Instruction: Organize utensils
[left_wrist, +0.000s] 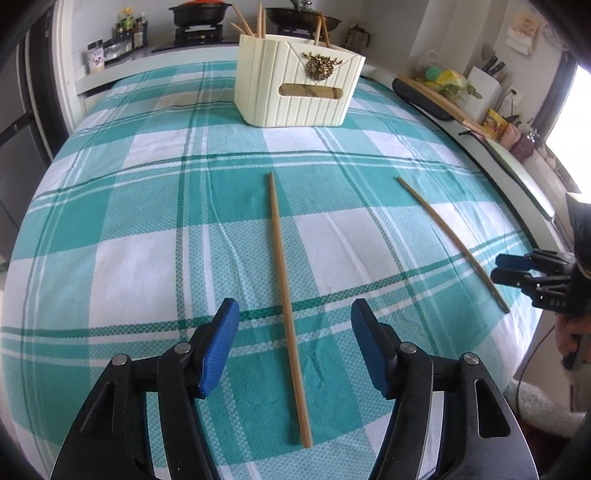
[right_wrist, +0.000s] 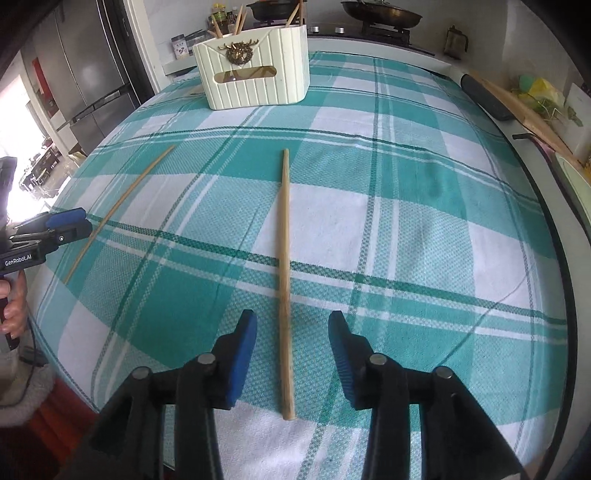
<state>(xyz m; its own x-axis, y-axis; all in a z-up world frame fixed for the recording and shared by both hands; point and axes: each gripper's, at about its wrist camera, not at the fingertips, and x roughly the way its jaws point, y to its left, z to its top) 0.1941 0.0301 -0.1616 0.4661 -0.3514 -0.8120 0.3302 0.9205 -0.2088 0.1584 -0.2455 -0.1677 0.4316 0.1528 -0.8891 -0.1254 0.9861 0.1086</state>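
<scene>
Two wooden chopsticks lie on the teal checked tablecloth. The left chopstick (left_wrist: 286, 295) lies between the open fingers of my left gripper (left_wrist: 293, 314); it shows at the left of the right wrist view (right_wrist: 118, 210). The right chopstick (right_wrist: 285, 277) lies between the open fingers of my right gripper (right_wrist: 291, 325); it shows at the right of the left wrist view (left_wrist: 450, 240). A cream holder (left_wrist: 299, 88) with several chopsticks standing in it sits at the far side, also in the right wrist view (right_wrist: 255, 70). Each gripper shows in the other's view: right (left_wrist: 498, 267), left (right_wrist: 79, 221).
A counter with a stove, pans (left_wrist: 201, 14) and spice jars (left_wrist: 122, 33) lies behind the table. A black bar (right_wrist: 485, 98) and a long wooden board (right_wrist: 524, 118) lie along the right edge. A fridge (right_wrist: 85, 66) stands at the far left.
</scene>
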